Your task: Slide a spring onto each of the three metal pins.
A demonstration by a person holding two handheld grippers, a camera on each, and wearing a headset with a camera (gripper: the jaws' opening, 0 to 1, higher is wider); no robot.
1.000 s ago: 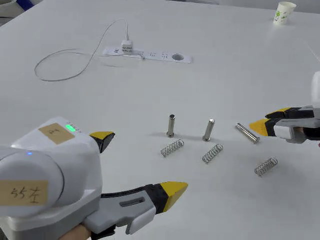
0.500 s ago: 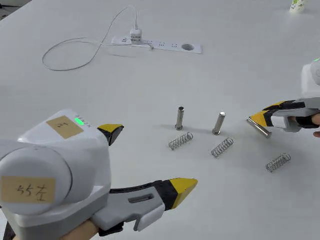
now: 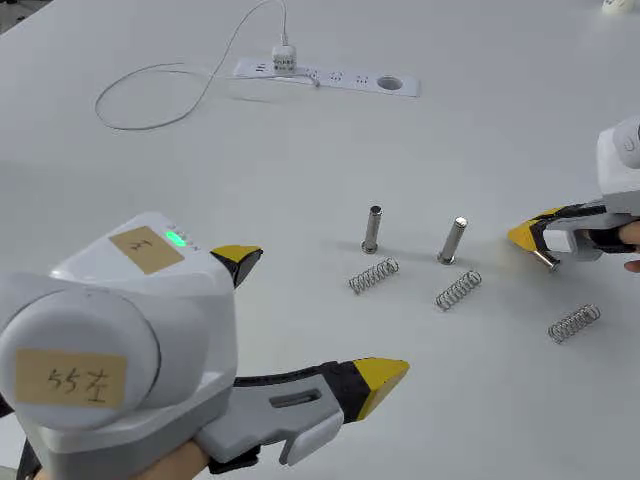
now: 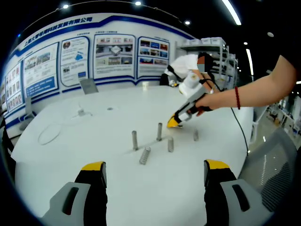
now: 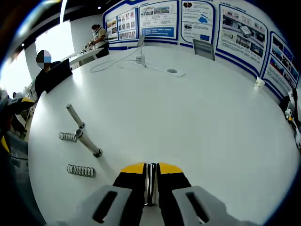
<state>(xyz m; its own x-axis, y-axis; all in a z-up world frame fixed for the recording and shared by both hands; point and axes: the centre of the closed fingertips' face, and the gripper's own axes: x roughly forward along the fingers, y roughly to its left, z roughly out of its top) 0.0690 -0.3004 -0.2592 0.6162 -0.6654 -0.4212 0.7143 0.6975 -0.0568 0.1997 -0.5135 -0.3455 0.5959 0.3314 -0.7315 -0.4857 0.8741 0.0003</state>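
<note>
Pin (image 5: 150, 184) sits mostly hidden, clamped in the right hand-held gripper (image 3: 526, 238).

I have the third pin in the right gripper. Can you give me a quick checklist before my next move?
1. Grip: right gripper shut on the third pin, with the pin centred between the jaws: ok.
2. Held pin lifted off the table: cannot tell.
3. The other two pins standing upright: ok.
4. The left gripper open and holding nothing: ok.
5. Springs on pins: not ok. All three springs lie loose on the table.
</note>
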